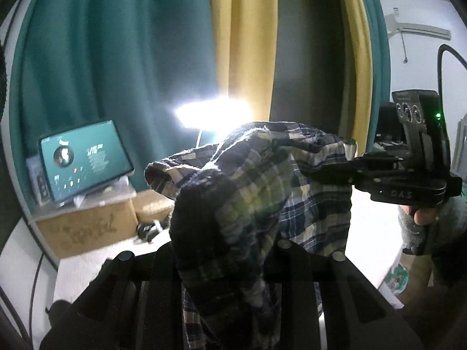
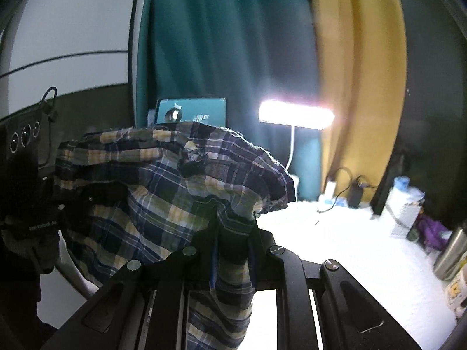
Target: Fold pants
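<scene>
Right wrist only: steel flask [image 2: 451, 250].

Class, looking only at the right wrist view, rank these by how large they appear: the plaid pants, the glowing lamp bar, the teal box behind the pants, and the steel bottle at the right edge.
1. plaid pants, though nearness to the camera inflates them
2. lamp bar
3. teal box, partly hidden, and steel bottle, cut off by the edge: too alike to rank
</scene>
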Demonstrator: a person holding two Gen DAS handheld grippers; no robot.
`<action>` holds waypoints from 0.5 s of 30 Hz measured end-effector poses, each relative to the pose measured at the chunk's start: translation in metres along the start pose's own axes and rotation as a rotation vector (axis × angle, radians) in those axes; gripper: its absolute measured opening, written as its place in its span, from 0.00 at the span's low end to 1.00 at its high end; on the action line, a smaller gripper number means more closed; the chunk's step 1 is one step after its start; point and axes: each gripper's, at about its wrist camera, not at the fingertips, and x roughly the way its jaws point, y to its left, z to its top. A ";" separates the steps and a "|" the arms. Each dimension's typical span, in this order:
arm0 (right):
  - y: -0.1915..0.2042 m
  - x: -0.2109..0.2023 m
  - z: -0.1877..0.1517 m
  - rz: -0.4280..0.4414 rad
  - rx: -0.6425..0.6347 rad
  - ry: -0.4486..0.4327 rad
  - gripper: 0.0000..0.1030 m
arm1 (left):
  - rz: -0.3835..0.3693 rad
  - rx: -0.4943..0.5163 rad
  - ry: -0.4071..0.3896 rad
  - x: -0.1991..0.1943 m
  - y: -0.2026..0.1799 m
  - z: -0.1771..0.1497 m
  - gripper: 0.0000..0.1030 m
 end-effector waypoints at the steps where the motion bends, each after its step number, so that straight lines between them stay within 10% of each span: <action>1: -0.001 0.007 -0.002 0.004 0.005 0.015 0.16 | -0.001 -0.001 0.015 0.002 0.002 -0.004 0.23; 15: -0.024 0.094 -0.032 0.056 0.109 0.154 0.16 | 0.011 -0.048 0.175 0.053 0.013 -0.027 0.23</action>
